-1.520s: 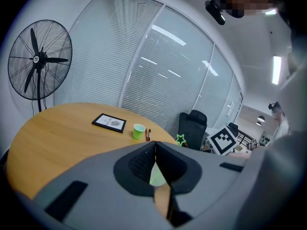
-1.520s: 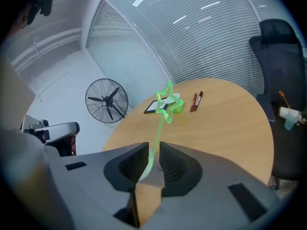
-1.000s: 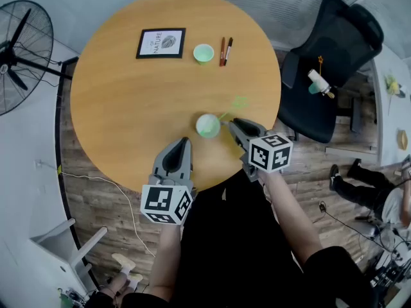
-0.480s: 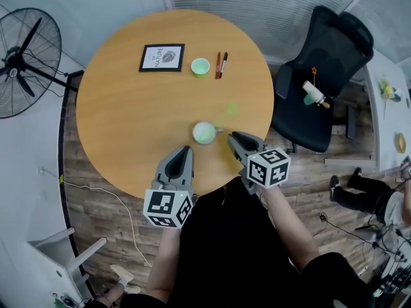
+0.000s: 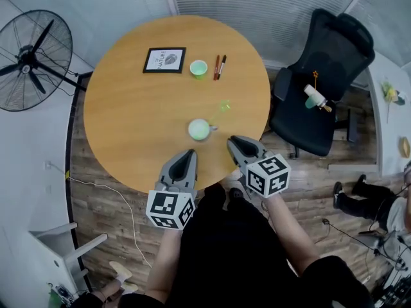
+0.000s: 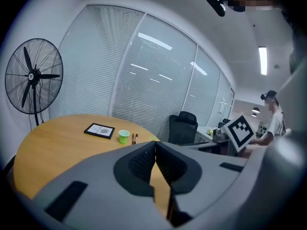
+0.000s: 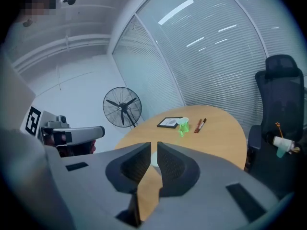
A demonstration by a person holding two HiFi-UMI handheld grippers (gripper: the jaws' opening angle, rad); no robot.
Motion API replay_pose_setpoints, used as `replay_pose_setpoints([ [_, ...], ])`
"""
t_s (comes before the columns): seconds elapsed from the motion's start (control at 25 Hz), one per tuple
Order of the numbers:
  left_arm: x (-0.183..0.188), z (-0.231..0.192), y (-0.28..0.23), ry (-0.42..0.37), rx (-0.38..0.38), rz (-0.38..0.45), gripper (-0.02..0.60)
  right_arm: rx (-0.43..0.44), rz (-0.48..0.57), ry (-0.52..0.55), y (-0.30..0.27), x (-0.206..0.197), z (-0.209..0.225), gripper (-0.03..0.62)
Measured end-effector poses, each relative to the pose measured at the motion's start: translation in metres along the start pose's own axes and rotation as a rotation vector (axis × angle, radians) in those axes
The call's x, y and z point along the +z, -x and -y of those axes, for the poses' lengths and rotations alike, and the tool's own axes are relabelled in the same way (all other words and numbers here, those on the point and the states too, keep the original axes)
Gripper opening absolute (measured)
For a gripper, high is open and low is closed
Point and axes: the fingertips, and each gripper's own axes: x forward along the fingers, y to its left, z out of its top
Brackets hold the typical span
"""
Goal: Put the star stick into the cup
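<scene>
Blinds (image 5: 257,5) line the glass wall behind a round wooden table (image 5: 128,120). Near its front edge stands the cup (image 5: 198,129), with the star stick (image 5: 223,106) seemingly leaning out of it to the right, green star raised over the tabletop. From where I stand the job looks done. Both tools hang at the near rim, short of the cup, I'd guess so as not to knock it. The left gripper (image 5: 190,153) has its jaws tip to tip with nothing between them. The right gripper (image 5: 232,140) shows a narrow slit, also empty, about what letting go of a thin stick would leave. At the far side a frame (image 5: 164,59), a small green cup (image 5: 198,68) and 2 pens (image 5: 219,67) sit in a row, clear of the working area. The frame's print is too small to read, and the black-and-white squares on each gripper's cube carry no words.
</scene>
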Motion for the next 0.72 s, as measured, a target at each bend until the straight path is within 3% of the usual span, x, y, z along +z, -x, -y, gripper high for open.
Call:
replay_pose_setpoints([
  [0.72,-0.029,0.089,0.075,-0.039,0.108,0.044,-0.002,0.127,0.087,0.161,0.109,-0.014,-0.053,0.034],
])
